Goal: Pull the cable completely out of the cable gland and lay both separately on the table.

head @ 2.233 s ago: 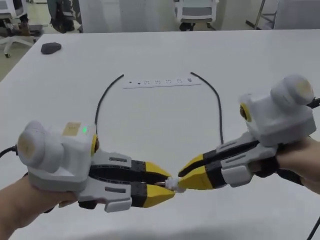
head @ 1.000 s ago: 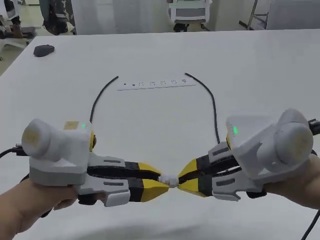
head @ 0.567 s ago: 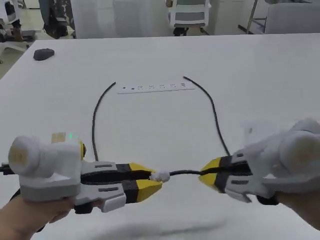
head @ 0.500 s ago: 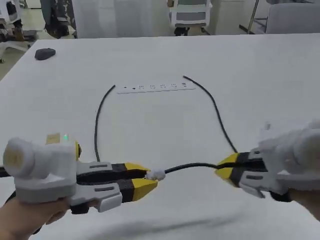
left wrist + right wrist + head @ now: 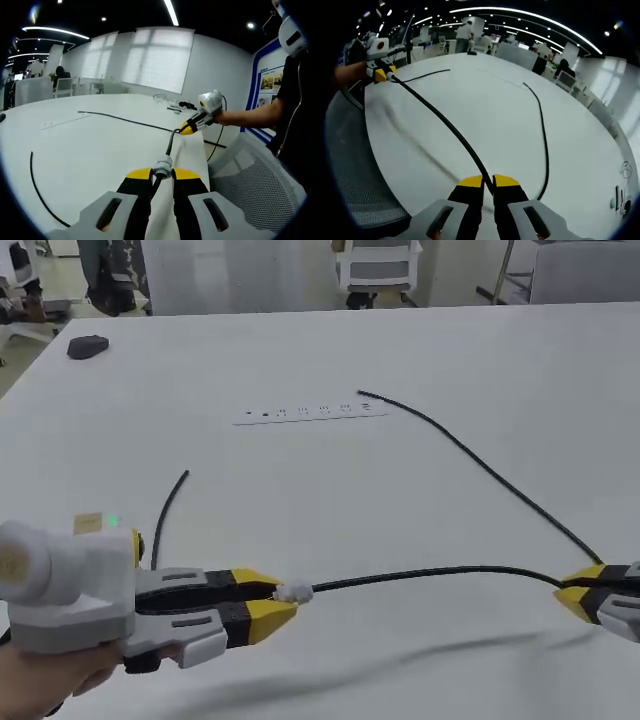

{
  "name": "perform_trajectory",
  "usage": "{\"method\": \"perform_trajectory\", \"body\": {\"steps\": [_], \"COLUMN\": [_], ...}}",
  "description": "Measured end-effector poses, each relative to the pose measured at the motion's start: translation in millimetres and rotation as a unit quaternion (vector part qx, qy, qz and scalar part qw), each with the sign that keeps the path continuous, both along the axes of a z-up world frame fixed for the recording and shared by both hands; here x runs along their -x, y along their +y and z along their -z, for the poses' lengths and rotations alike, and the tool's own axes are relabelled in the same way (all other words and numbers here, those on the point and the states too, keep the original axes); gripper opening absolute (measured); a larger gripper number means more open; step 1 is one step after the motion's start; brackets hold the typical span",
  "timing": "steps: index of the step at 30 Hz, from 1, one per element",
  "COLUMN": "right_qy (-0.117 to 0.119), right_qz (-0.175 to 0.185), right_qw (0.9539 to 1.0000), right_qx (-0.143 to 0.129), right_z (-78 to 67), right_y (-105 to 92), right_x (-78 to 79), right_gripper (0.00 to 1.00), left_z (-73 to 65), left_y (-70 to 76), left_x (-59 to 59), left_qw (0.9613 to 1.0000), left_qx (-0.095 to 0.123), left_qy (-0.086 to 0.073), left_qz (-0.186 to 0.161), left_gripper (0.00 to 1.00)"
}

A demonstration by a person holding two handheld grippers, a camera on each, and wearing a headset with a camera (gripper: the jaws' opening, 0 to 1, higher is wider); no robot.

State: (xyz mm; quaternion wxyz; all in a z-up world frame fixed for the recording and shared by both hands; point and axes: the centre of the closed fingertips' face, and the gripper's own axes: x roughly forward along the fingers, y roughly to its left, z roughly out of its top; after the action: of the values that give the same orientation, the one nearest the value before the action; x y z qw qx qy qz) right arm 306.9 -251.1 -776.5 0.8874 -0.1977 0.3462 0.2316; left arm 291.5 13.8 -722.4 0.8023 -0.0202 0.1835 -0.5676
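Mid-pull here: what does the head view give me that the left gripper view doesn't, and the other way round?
Head view: the left gripper with its white body and green light, and the hand holding it. Left gripper view: the right gripper whole, the arm behind it, a mesh chair. Both: the cable gland shut in the left jaws, the cable running to the right gripper, the power strip.

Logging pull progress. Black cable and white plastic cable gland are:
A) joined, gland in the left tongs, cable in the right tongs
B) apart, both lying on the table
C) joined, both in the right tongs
A: the black cable runs from the right tongs into the white plastic cable gland, which the left tongs clamp.
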Motion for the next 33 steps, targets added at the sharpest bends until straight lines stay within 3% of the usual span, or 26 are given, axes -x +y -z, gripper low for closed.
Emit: {"method": "perform_trajectory", "body": {"steps": [2, 5, 6, 8, 10, 13, 15, 18, 20, 21, 22, 23, 25, 26, 27, 28, 29, 33], "right_qy": [0.013, 0.014, 0.002, 0.004, -0.006, -0.033, -0.035, -0.02, 0.0, 0.018, 0.021, 0.026, 0.015, 0.032, 0.027, 0.027, 0.034, 0.04], "right_qz": [-0.01, -0.031, -0.056, -0.069, -0.116, -0.2, -0.244, -0.32, -0.343, -0.344, -0.355, -0.37, -0.387, -0.397, -0.396, -0.4, -0.409, -0.419], "right_qw": [0.9999, 0.9992, 0.9983, 0.9975, 0.9929, 0.9784, 0.9683, 0.9468, 0.9391, 0.9379, 0.9337, 0.9281, 0.922, 0.9174, 0.9177, 0.9162, 0.9117, 0.9072], "right_qx": [0.004, 0.022, 0.018, -0.013, -0.026, -0.043, -0.042, -0.024, -0.029, -0.039, -0.046, -0.031, -0.003, -0.004, -0.005, -0.004, 0.005, 0.015], "right_z": [3.3, -0.6, -9.9, -23.1, -42.3, -75.6, -84.7, -84.4, -79.9, -76.5, -75.2, -71.4, -67.2, -64.0, -64.4, -63.4, -60.2, -56.6], "right_y": [1.4, 5.0, 15.4, 34.6, 62.5, 118.6, 145.7, 188.4, 202.7, 208.6, 217.3, 218.9, 223.6, 227.1, 230.1, 232.3, 233.2, 234.6], "right_x": [2.5, 3.1, 2.7, 4.3, 3.4, 3.0, 6.9, 16.9, 23.0, 26.0, 27.1, 29.0, 25.8, 30.6, 29.3, 29.3, 31.7, 33.9], "right_gripper": [0.01, 0.03, 0.07, 0.21, 0.28, 0.25, 0.23, 0.19, 0.13, 0.13, 0.13, 0.11, 0.07, 0.04, 0.03, 0.02, 0.01, 0.0], "left_z": [1.4, 2.3, 0.8, -3.2, -7.2, -9.8, -10.8, -16.5, -18.3, -19.2, -20.8, -21.8, -23.3, -23.3, -22.7, -22.0, -21.2, -17.8], "left_y": [-0.1, 1.3, 2.4, 2.5, 0.3, -5.6, -10.9, -18.4, -20.0, -20.8, -21.7, -22.4, -23.5, -24.4, -24.8, -24.9, -25.0, -24.6], "left_x": [-0.1, -0.4, -1.3, -2.4, -3.3, -1.6, 1.5, 4.8, 4.8, 5.1, 5.7, 6.8, 10.7, 12.2, 13.1, 13.0, 13.1, 15.3], "left_qw": [1.0, 1.0, 1.0, 1.0, 1.0, 0.9996, 0.9986, 0.9976, 0.9971, 0.9969, 0.9967, 0.9963, 0.9947, 0.9942, 0.9937, 0.9933, 0.9928, 0.9916], "left_qx": [-0.002, -0.004, -0.003, -0.002, -0.001, -0.015, -0.029, -0.032, -0.034, -0.035, -0.036, -0.039, -0.046, -0.048, -0.051, -0.054, -0.057, -0.065], "left_qy": [0.001, 0.004, 0.008, -0.001, -0.002, -0.014, -0.023, -0.03, -0.036, -0.037, -0.037, -0.041, -0.05, -0.051, -0.052, -0.054, -0.057, -0.059], "left_qz": [0.0, 0.0, -0.001, -0.002, 0.001, 0.02, 0.037, 0.053, 0.058, 0.06, 0.062, 0.065, 0.077, 0.081, 0.085, 0.087, 0.089, 0.095], "left_gripper": [0.14, 0.14, 0.14, 0.14, 0.14, 0.14, 0.14, 0.14, 0.14, 0.14, 0.14, 0.14, 0.14, 0.14, 0.14, 0.14, 0.14, 0.14]}}
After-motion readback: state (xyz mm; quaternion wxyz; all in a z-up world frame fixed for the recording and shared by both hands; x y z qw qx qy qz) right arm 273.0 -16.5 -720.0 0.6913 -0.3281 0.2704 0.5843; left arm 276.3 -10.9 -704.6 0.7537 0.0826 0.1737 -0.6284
